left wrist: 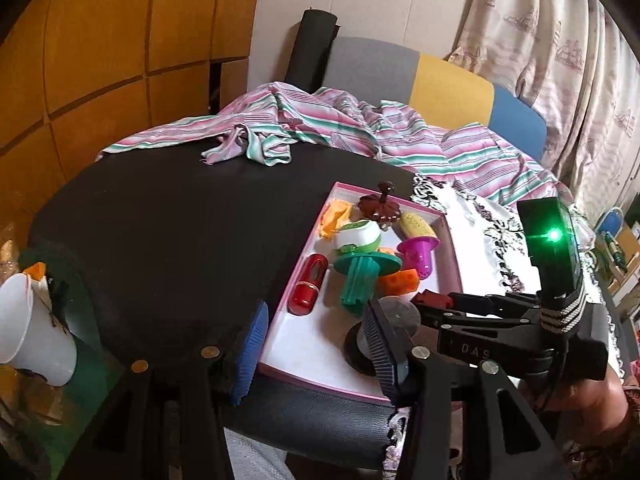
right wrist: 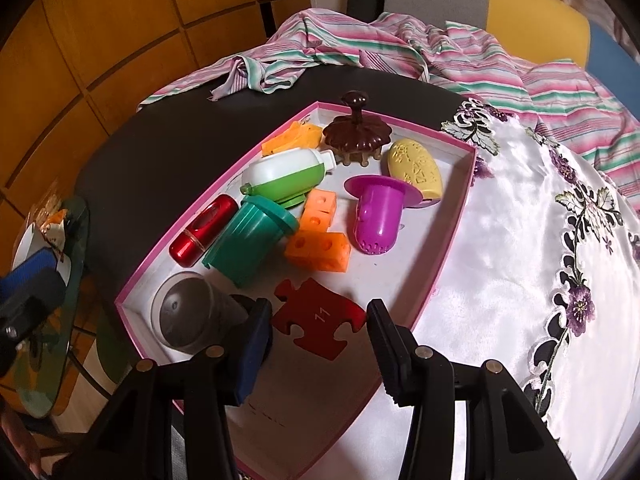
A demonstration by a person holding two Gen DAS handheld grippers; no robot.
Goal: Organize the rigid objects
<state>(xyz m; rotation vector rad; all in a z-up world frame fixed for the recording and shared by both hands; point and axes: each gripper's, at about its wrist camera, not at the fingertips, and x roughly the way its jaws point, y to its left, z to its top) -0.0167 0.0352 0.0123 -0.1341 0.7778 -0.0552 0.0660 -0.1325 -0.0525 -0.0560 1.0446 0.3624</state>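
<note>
A pink-rimmed white tray [right wrist: 452,248] on the black table holds several toys: a red capsule [right wrist: 200,232], a teal cup [right wrist: 248,244], a green-and-white container [right wrist: 284,176], orange blocks [right wrist: 320,240], a purple strainer [right wrist: 376,216], a yellow oval [right wrist: 416,168] and a brown knobbed lid [right wrist: 356,132]. A grey jar [right wrist: 188,316] lies in the near corner. My right gripper [right wrist: 320,340] is shut on a red puzzle piece [right wrist: 320,316] just over the tray's near end. My left gripper [left wrist: 316,352] is open with nothing in it and straddles the tray's near left rim [left wrist: 276,320].
A striped cloth [left wrist: 320,128] is bunched along the table's far edge. A white embroidered cloth [right wrist: 520,240] covers the table right of the tray. A white paper cup [left wrist: 32,328] stands on a glass side table at the left. A multicoloured chair back [left wrist: 452,92] is behind.
</note>
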